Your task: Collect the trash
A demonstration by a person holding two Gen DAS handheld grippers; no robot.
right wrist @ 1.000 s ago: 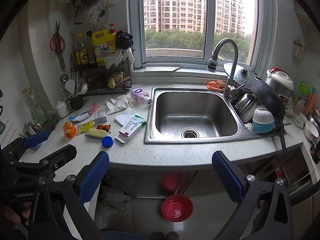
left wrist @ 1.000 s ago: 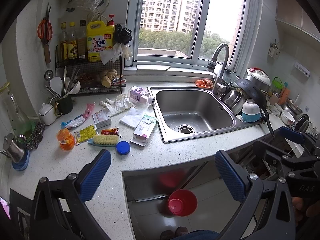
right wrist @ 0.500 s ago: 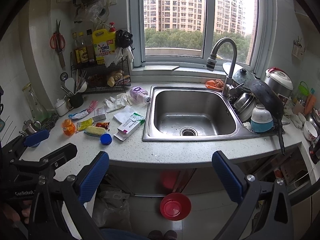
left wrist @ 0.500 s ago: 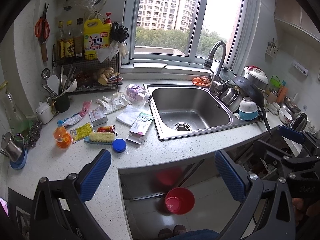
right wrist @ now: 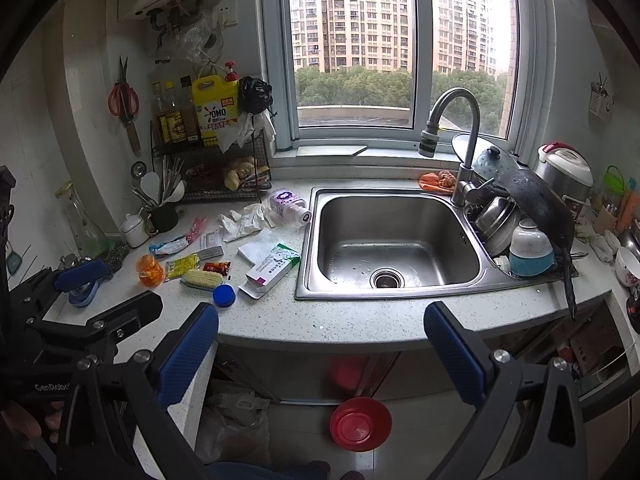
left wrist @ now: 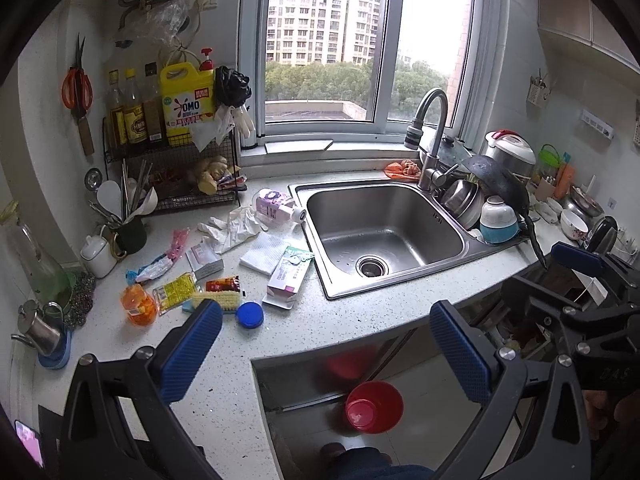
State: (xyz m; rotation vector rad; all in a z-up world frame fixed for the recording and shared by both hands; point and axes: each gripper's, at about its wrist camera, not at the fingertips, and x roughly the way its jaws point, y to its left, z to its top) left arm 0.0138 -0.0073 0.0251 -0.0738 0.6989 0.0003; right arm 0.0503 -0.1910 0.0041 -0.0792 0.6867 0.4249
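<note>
1. The left gripper hangs over the front edge of the counter with its blue-padded fingers spread wide, nothing between them.
2. The right gripper is likewise wide apart and empty, held above the counter's front lip, facing the sink.
3. In the left wrist view the trash lies at 10 to 11 o'clock from the left gripper, all on the counter left of the sink.
4. A white and purple carton lies flat just beside the sink's left rim, with a white napkin touching it at 11 o'clock.
5. A blue cap sits at 8 o'clock from the carton, just beside a scrub brush.
6. A red sachet, a yellow wrapper and an orange bottle run in a row toward 9 o'clock from the brush.
7. Crumpled white gloves lie at 12 o'clock from the napkin, near a tipped purple-labelled bottle.
8. A red bin stands on the floor below the counter, at 6 o'clock from the sink, between the left gripper's fingers in its own view.
9. In the right wrist view the left gripper appears at 8 o'clock, well apart from the trash.
</note>
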